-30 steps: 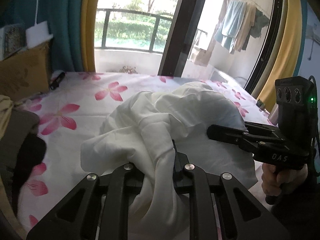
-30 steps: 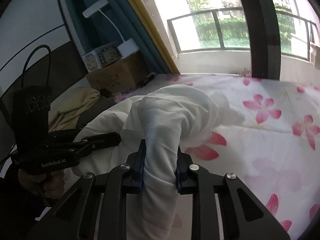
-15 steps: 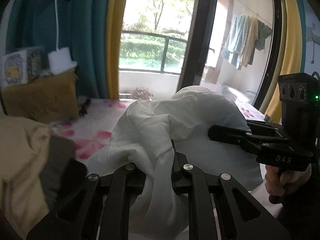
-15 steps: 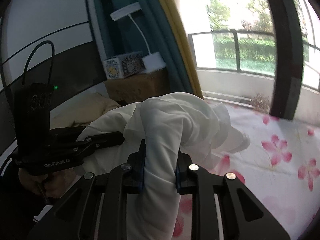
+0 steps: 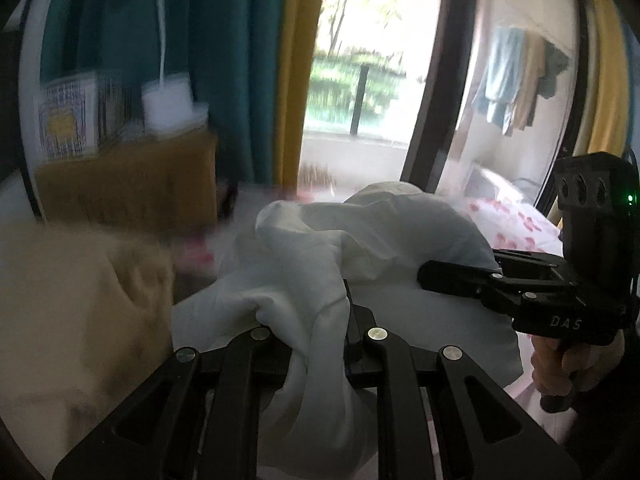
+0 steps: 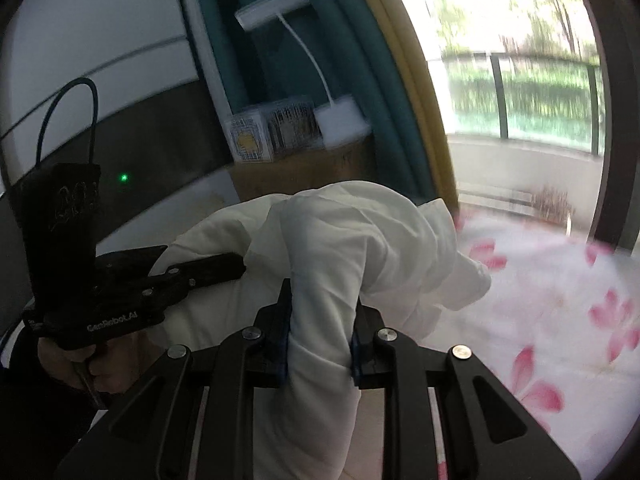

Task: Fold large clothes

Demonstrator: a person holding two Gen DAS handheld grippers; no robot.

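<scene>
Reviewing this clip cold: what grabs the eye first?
A bunched white garment fills the centre, pinched by the right hand-held gripper and by the left hand-held gripper. Beyond lies a pink-flowered bedsheet, with bright balcony glass behind.

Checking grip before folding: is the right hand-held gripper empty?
No, the right hand-held gripper is shut on the white garment.

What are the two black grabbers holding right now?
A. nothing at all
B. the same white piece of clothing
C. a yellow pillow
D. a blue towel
B: the left gripper and the right gripper each have a bunch of the white garment pinched between their fingers, lifted above the flowered bedsheet.
</scene>
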